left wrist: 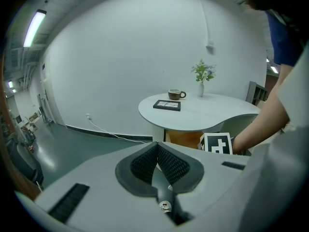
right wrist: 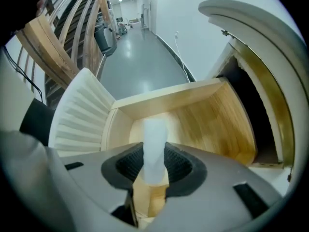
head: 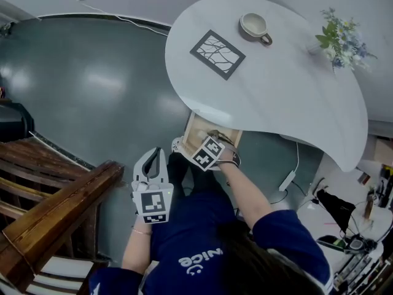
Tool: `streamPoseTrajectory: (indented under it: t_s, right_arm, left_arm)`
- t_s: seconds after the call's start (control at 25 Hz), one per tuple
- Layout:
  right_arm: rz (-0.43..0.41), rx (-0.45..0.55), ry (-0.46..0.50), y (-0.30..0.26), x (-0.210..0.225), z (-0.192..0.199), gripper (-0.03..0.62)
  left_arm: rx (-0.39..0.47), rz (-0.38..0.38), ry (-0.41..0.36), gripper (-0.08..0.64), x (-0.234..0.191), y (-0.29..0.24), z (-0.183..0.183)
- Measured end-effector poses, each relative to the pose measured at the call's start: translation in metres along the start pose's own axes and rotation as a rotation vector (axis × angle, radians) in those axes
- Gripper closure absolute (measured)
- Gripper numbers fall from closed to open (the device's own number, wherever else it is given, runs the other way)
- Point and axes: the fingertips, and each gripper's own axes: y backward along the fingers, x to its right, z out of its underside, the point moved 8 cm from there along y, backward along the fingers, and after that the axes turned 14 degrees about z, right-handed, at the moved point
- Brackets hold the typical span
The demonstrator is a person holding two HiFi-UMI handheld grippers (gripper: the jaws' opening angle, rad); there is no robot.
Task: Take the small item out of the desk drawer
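The wooden drawer (head: 195, 133) stands pulled out from under the white desk (head: 295, 97). In the right gripper view a small pale white item (right wrist: 154, 132) stands upright between the pads of my right gripper (right wrist: 155, 159), which is shut on it above the drawer's bare floor (right wrist: 207, 124). From the head view only that gripper's marker cube (head: 209, 153) shows at the drawer's near edge; the item is hidden there. My left gripper (head: 155, 157) hangs lower left, away from the drawer. Its jaws (left wrist: 157, 151) are shut with nothing between them.
On the desk lie a dark picture frame (head: 217, 54), a cup (head: 255, 26) and a vase of flowers (head: 339, 40). A wooden stair rail (head: 58, 204) runs at the left. A white ribbed panel (right wrist: 79, 112) stands beside the drawer. A cable and plug (head: 287, 180) hang under the desk.
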Motion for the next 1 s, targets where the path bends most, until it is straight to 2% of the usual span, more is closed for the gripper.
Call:
streamPoseTrajectory:
  t_s: [0.32, 0.68, 1.0]
  right_arm:
    - [-0.001, 0.023, -0.109, 0.031, 0.008, -0.001, 0.46]
    - [-0.01, 0.056, -0.266, 0.069, 0.016, -0.001, 0.46]
    - [-0.009, 0.121, -0.444, 0.108, 0.032, 0.004, 0.46]
  left_arm:
    - [0.025, 0.021, 0.055, 0.557, -0.013, -0.003, -0.003]
    - [0.064, 0.068, 0.038, 0.557, -0.016, -0.012, -0.014]
    - [0.081, 0.114, 0.029, 0.557, -0.02, -0.02, -0.022]
